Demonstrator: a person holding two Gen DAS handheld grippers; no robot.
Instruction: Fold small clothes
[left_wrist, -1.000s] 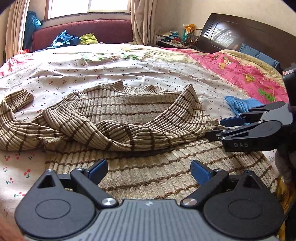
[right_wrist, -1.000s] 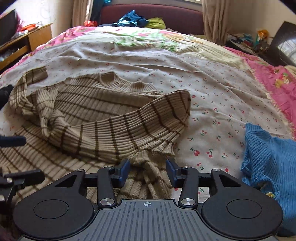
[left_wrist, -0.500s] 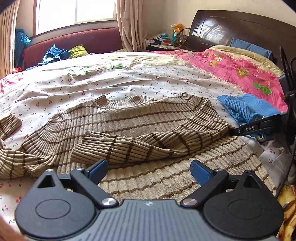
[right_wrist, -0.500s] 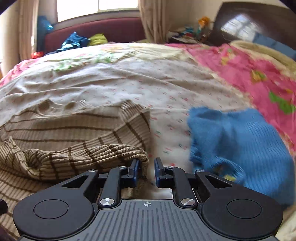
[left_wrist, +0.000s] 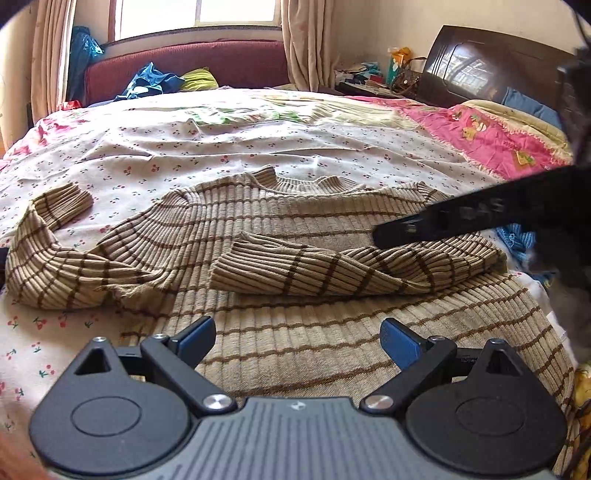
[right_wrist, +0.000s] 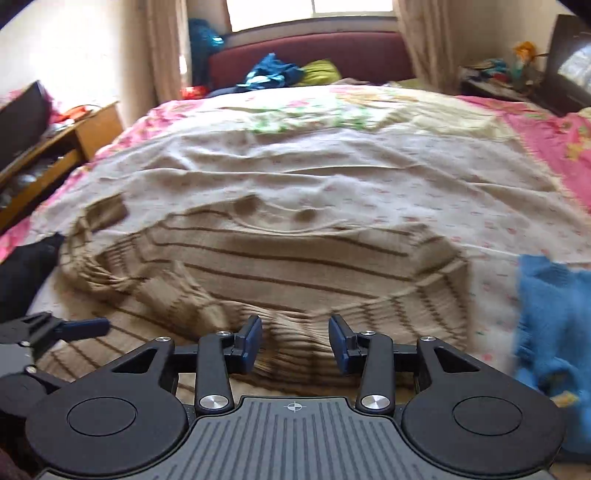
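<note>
A beige ribbed sweater with brown stripes (left_wrist: 295, 221) lies flat on the bed, neck at the far side. Its right sleeve (left_wrist: 332, 266) is folded across the chest; its left sleeve (left_wrist: 48, 236) lies bent at the left. My left gripper (left_wrist: 297, 338) is open and empty above the sweater's hem. My right gripper (right_wrist: 295, 341) is open and empty above the folded sleeve; the right wrist view is blurred. One finger (left_wrist: 461, 218) of the right gripper crosses the left wrist view at the right.
A blue knit garment (right_wrist: 550, 317) lies on the bed right of the sweater. The cherry-print sheet (left_wrist: 258, 147) covers the bed, with a pink blanket (left_wrist: 480, 136) at the right. A dark headboard (left_wrist: 480, 66) and a wooden side table (right_wrist: 55, 147) flank the bed.
My right gripper laid the right sleeve across the chest, opened and let it go, then drew back. My left gripper stayed open above the hem.
</note>
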